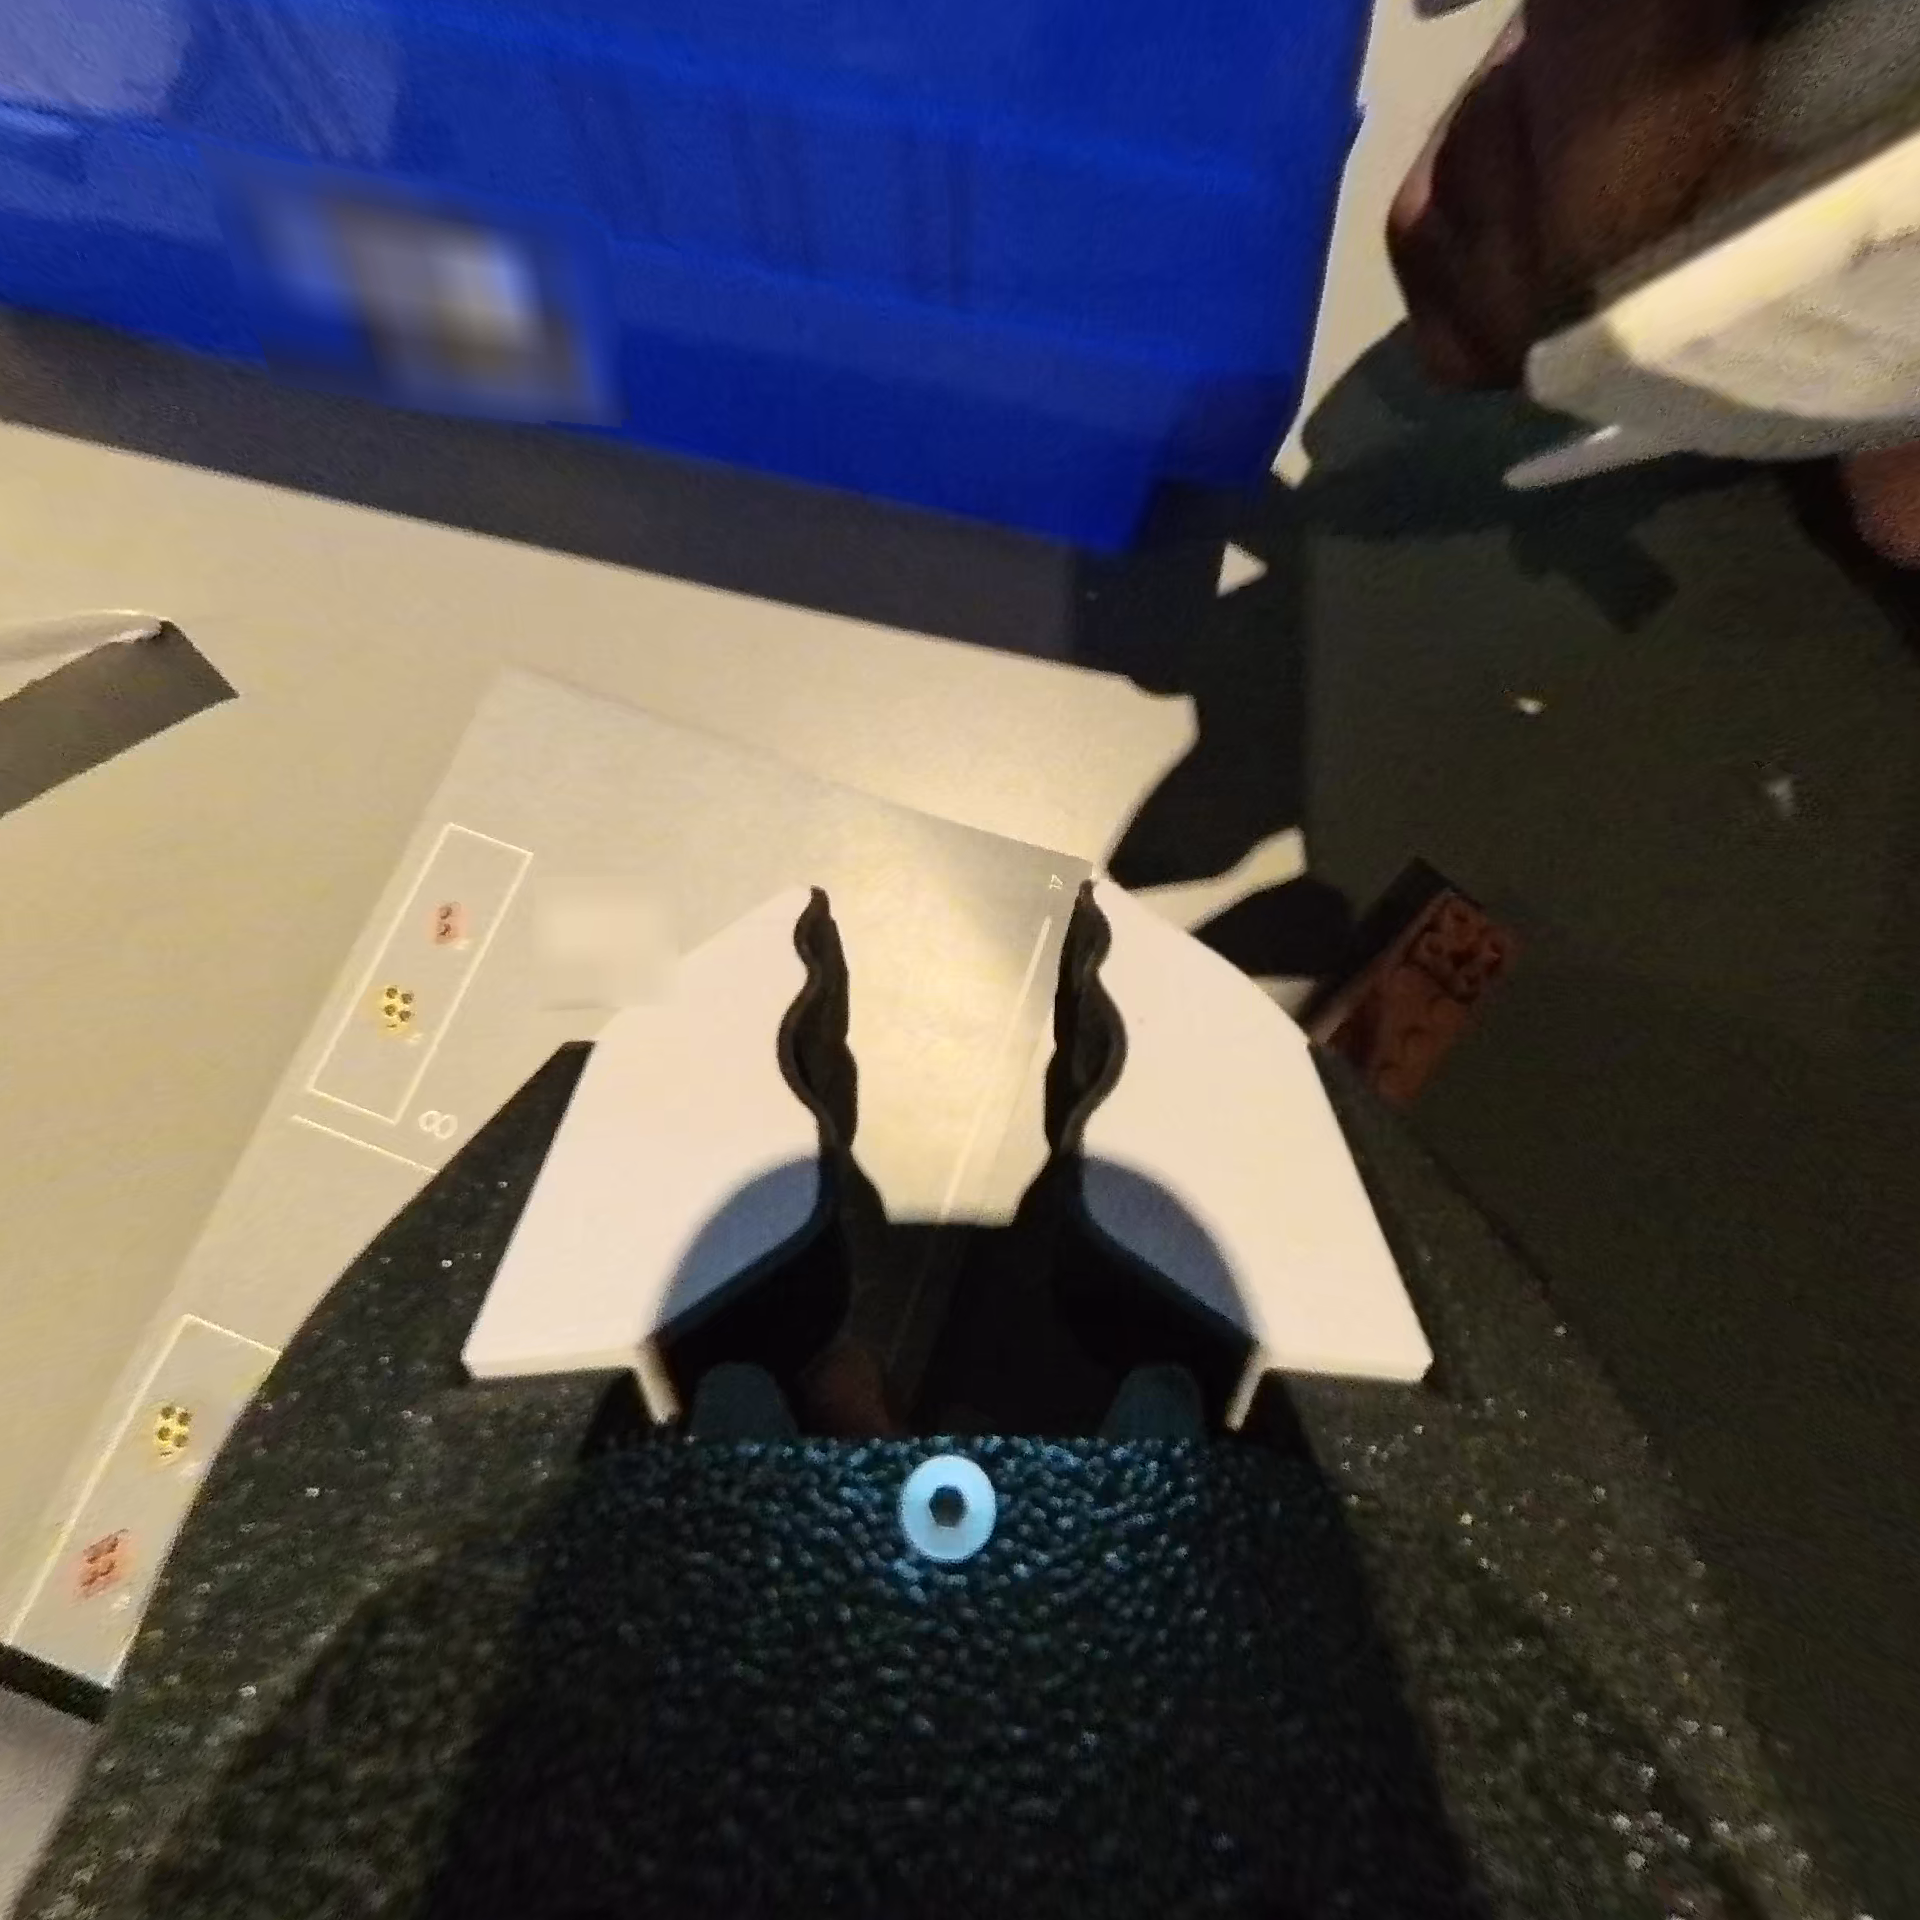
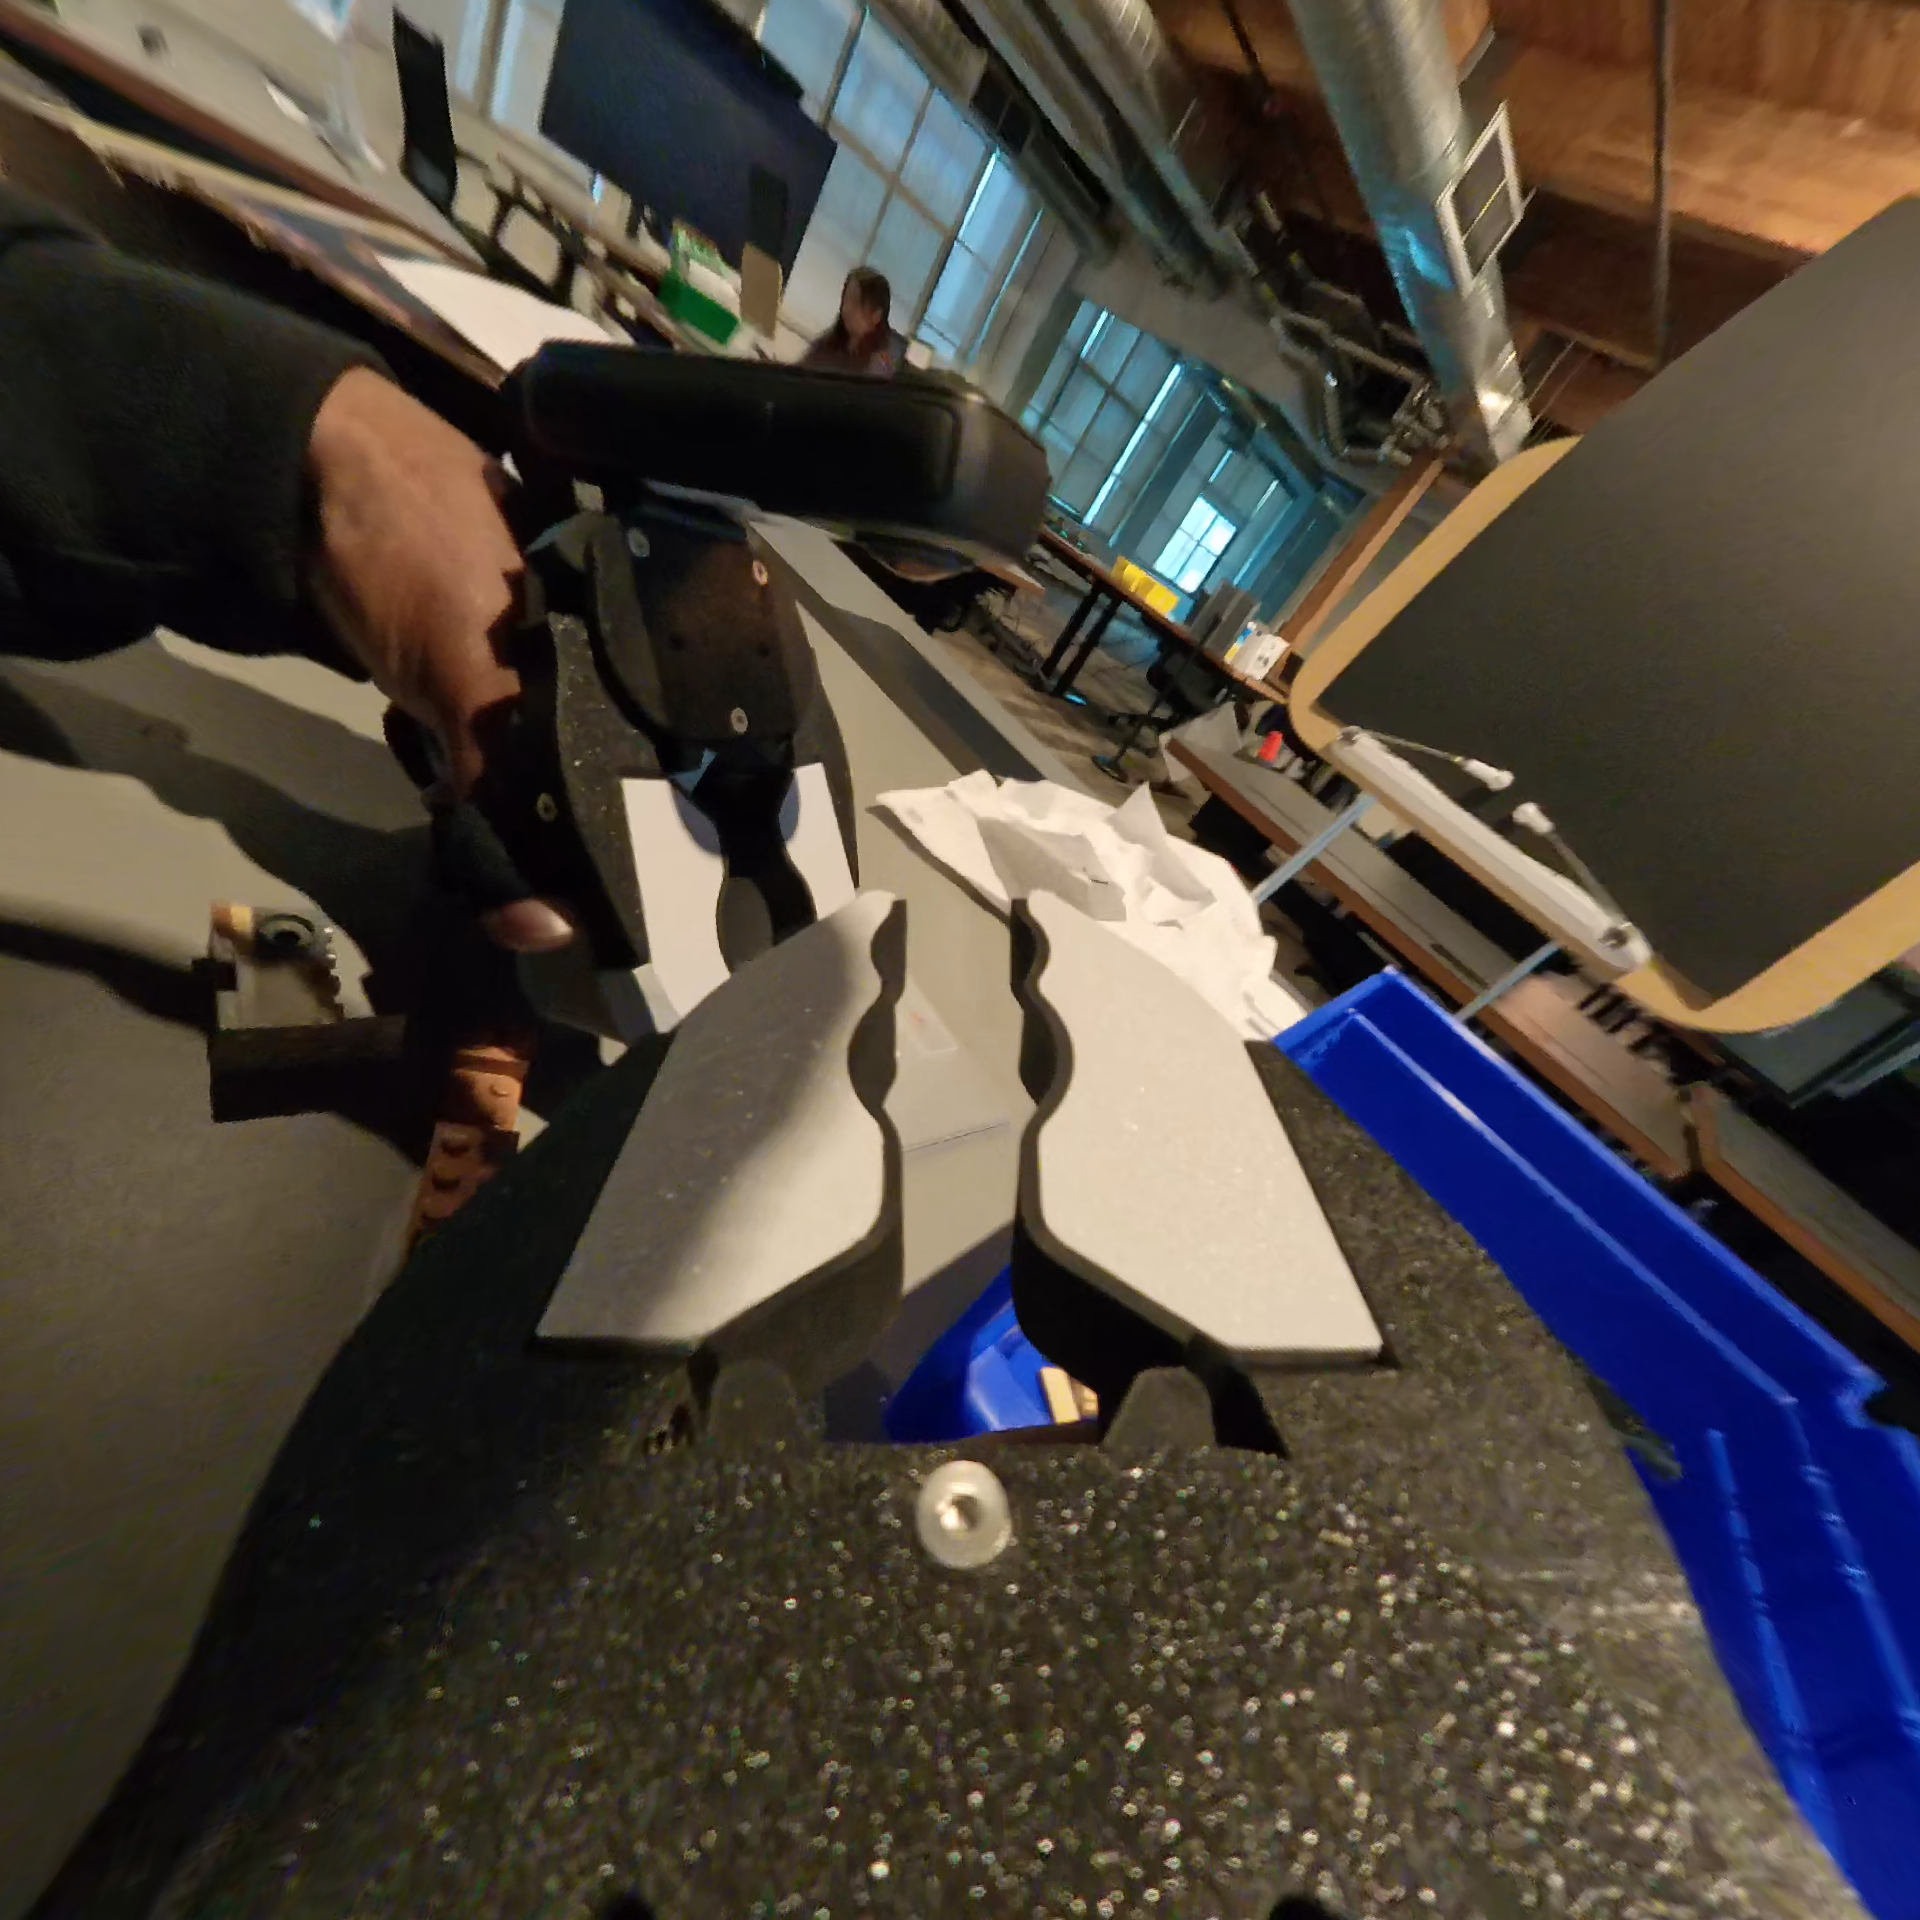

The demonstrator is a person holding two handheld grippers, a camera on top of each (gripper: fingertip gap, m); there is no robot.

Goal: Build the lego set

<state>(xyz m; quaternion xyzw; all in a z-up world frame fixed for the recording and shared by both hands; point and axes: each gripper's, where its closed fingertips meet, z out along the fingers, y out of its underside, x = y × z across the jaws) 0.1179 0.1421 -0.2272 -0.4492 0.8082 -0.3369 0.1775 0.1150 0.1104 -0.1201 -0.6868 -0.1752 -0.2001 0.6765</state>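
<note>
Both tongs stand apart and empty. The left gripper (image 1: 951, 894) hangs over the instruction booklet (image 1: 644, 821); the brown lego build (image 1: 1423, 997) sits just right of its tips. The right gripper (image 2: 956, 914) points away. Light, rigid, likely fragile: pinch its flat sides.

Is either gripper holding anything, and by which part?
Neither. The left gripper is open over the instruction booklet; the right gripper is open and empty.

Printed numerals on instruction booklet (image 1: 644, 831) (unquoted)
</note>
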